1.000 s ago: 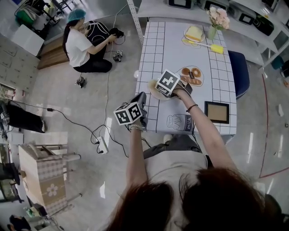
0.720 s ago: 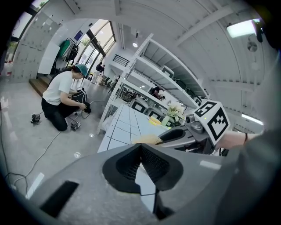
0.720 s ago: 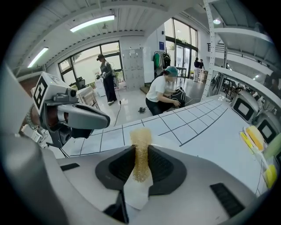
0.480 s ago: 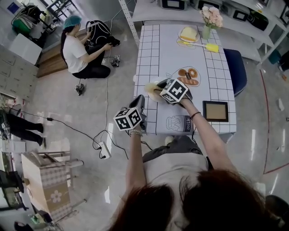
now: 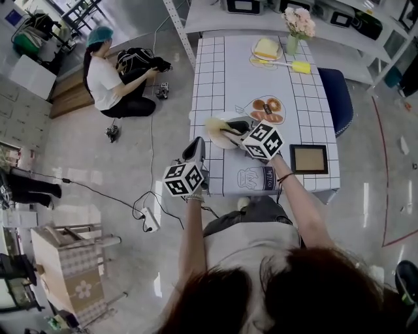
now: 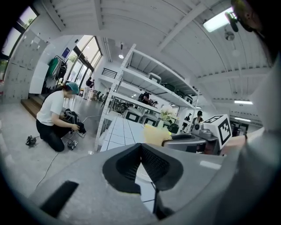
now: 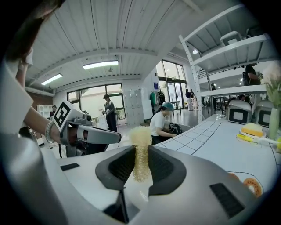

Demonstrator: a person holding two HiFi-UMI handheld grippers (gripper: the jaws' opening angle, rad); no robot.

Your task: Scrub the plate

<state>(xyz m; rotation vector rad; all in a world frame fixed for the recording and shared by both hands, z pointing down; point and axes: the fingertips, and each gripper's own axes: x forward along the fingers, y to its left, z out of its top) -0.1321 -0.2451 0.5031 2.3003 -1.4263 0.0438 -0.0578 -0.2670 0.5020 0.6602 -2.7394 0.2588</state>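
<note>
My right gripper (image 5: pixel 230 128) reaches over the left part of the white gridded table (image 5: pixel 215 72), shut on a yellow mesh scourer (image 5: pixel 215 125). In the right gripper view the scourer (image 7: pixel 140 151) stands pinched upright between the two black pads of my right gripper (image 7: pixel 141 163). My left gripper (image 5: pixel 196 146) hangs just off the table's left edge, pointing away from me. Its pads meet at the tips of my left gripper (image 6: pixel 141 146) with nothing seen between them. The scourer (image 6: pixel 154 133) and the right gripper's marker cube (image 6: pixel 218 127) show ahead of it. No plate stands out clearly against the white table.
A dark picture frame (image 5: pixel 310 158) lies near the table's front right. At the far end are bread (image 5: pixel 265 47), a yellow-handled tool (image 5: pixel 295 66) and a flower vase (image 5: pixel 297 27). A person (image 5: pixel 104 75) sits on the floor at left, with cables (image 5: pixel 147 215) nearby. Shelving (image 5: pixel 274 10) stands behind.
My right gripper has drawn back toward me and to the right, still holding the scourer over the table's left part. The left gripper has hardly moved. The head camera has shifted.
</note>
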